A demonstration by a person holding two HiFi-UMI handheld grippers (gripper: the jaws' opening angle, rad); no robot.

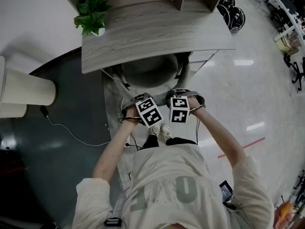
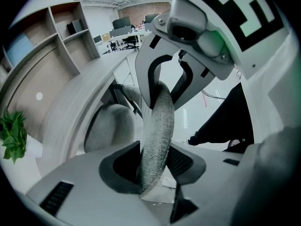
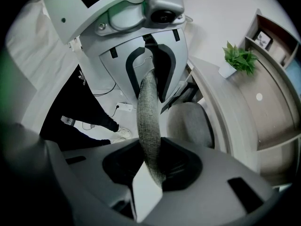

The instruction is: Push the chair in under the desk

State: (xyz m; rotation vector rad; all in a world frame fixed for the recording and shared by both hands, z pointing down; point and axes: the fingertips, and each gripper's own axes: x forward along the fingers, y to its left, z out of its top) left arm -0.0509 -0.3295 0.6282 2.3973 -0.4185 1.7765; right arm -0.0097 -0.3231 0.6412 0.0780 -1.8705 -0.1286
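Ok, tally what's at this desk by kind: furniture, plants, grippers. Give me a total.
Desks: 1, the desk.
Chairs: 1, the chair, its seat partly under the desk.
Potted plants: 1, the potted plant, on the desk.
Grippers: 2, the left gripper and the right gripper, both shut on the chair's backrest.
Total: 5.

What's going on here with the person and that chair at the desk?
A person stands behind a grey office chair with a gripper in each hand. The left gripper and the right gripper are clamped side by side on the top edge of the chair's backrest. The chair faces a curved wooden desk with a potted plant on it. It sits partly under the desktop, and the backrest is not yet up against the desk edge.
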